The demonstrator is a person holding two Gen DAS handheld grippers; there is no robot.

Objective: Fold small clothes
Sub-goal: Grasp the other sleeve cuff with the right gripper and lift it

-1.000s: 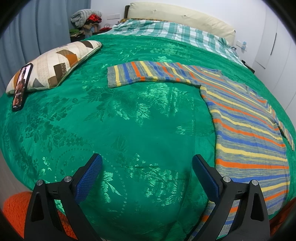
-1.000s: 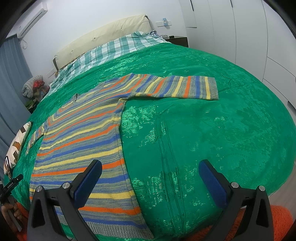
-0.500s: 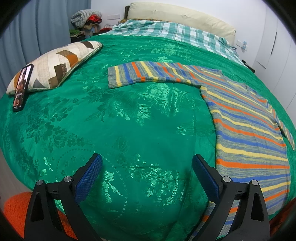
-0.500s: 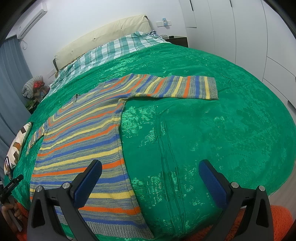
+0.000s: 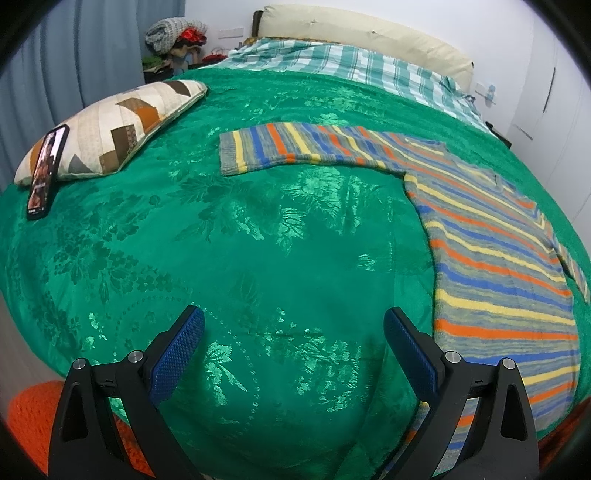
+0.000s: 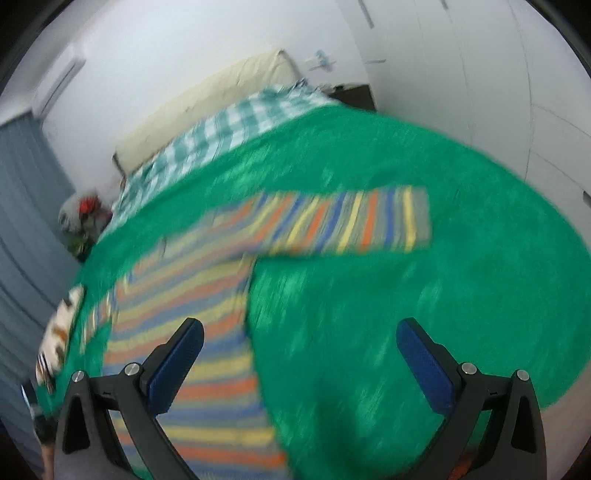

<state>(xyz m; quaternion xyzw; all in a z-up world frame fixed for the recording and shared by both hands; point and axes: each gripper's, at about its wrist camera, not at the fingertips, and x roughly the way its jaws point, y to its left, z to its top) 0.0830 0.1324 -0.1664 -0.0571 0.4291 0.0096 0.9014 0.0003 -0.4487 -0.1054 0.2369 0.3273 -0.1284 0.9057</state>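
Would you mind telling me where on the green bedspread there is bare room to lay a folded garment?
The widest bare stretch of green bedspread lies between the patchwork pillow, the striped knitted sweater and the left gripper. The pillow's corner, where a black phone leans, is crowded.

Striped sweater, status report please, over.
Left gripper open, empty. Right gripper open, empty, view blurred. Striped sweater flat on green bedspread, unfolded. Nothing on it.

A home bedroom: a wide bed (image 5: 258, 258) under a green cover, a cream headboard (image 5: 369, 33), a patterned pillow (image 5: 122, 129), grey curtains (image 5: 74, 66) and white wardrobe doors (image 6: 480, 92).
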